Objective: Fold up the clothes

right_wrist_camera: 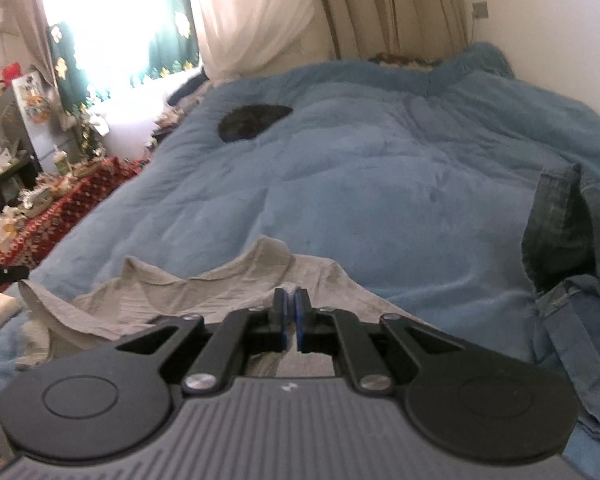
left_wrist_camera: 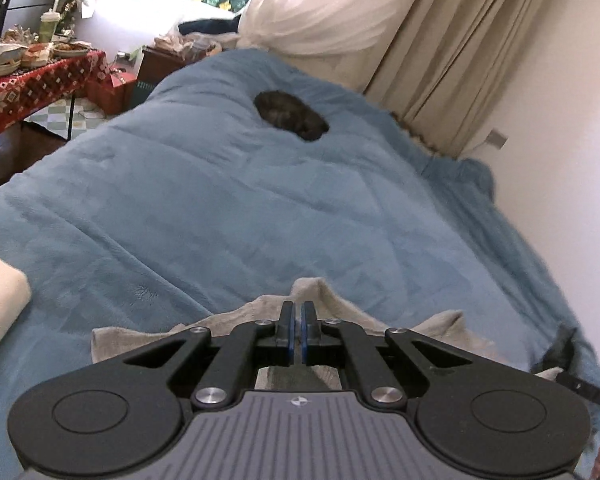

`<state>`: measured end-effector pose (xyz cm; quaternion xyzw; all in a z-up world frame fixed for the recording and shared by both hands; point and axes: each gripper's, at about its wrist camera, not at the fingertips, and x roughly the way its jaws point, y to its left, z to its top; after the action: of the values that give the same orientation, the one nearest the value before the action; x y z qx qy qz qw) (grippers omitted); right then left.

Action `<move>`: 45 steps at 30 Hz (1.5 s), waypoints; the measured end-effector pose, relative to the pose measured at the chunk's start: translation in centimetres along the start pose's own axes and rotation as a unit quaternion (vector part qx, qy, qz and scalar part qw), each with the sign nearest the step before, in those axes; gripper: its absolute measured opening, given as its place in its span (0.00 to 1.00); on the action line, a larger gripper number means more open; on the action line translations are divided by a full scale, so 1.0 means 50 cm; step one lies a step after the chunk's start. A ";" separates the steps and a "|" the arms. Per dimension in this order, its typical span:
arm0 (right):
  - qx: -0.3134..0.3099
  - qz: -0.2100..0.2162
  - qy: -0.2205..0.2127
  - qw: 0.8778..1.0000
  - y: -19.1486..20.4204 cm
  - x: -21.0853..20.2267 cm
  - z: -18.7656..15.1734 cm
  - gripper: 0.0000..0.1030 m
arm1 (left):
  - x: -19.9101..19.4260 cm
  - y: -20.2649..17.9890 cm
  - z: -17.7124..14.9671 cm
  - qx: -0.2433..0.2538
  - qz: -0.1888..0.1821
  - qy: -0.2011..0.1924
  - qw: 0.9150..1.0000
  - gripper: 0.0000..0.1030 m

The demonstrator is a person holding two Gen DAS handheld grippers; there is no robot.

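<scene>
A grey garment (right_wrist_camera: 204,292) lies rumpled on a blue bed cover (right_wrist_camera: 380,184) at the near edge. My right gripper (right_wrist_camera: 291,300) is shut on a raised fold of the grey garment. My left gripper (left_wrist_camera: 299,312) is shut on another edge of the same grey garment (left_wrist_camera: 148,334), which bunches up around its fingertips. The part of the cloth under both gripper bodies is hidden.
Blue denim clothing (right_wrist_camera: 572,248) lies piled at the right of the bed. A dark round item (left_wrist_camera: 290,115) rests on the far part of the cover. A cream folded item (left_wrist_camera: 0,284) sits at the left edge. A cluttered table with a red cloth (left_wrist_camera: 36,84) stands left; curtains (left_wrist_camera: 440,40) and a wall stand behind.
</scene>
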<state>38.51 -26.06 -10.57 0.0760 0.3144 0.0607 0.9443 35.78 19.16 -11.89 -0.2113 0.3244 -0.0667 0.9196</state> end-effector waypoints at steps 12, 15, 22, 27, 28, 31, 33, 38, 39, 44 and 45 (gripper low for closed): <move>-0.006 -0.025 0.034 0.999 -0.007 0.141 -0.002 0.04 | 0.131 0.045 0.004 -0.004 0.046 0.043 0.998 0.00; -0.010 -0.030 0.041 0.999 -0.004 0.156 -0.010 0.04 | 0.142 0.044 0.008 0.000 0.055 0.040 0.998 0.00; -0.003 -0.042 0.034 0.999 -0.011 0.165 -0.007 0.25 | 0.157 0.055 0.005 -0.005 0.051 0.062 0.997 0.02; -0.005 -0.024 0.014 1.000 -0.019 0.133 0.003 0.31 | 0.136 0.024 -0.020 0.053 0.031 0.067 0.996 0.17; -0.015 -0.024 0.016 0.999 -0.019 0.126 0.002 0.31 | 0.135 0.017 -0.025 0.067 0.033 0.068 0.995 0.19; -0.060 -0.031 0.027 0.997 -0.011 0.111 -0.011 0.31 | 0.142 0.003 -0.038 0.093 0.031 0.072 0.993 0.28; -0.103 -0.040 0.041 0.993 0.002 0.111 -0.026 0.31 | 0.151 -0.002 -0.044 0.103 0.031 0.079 0.991 0.27; -0.176 -0.044 0.075 0.980 0.041 0.144 -0.053 0.29 | 0.175 -0.015 -0.052 0.117 0.031 0.092 0.988 0.28; -0.182 -0.046 0.075 0.979 0.047 0.159 -0.049 0.29 | 0.180 -0.016 -0.052 0.117 0.034 0.094 0.988 0.28; -0.134 -0.061 0.071 0.987 0.032 0.231 0.008 0.29 | 0.195 -0.007 -0.040 0.093 0.040 0.098 0.990 0.27; -0.115 -0.063 0.071 0.989 0.023 0.240 0.018 0.29 | 0.195 -0.006 -0.037 0.090 0.041 0.095 0.991 0.27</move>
<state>48.51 -23.09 -16.68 -0.0577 0.3759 0.0424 0.9239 42.25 15.71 -18.59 -0.1068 0.4116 -0.0782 0.9017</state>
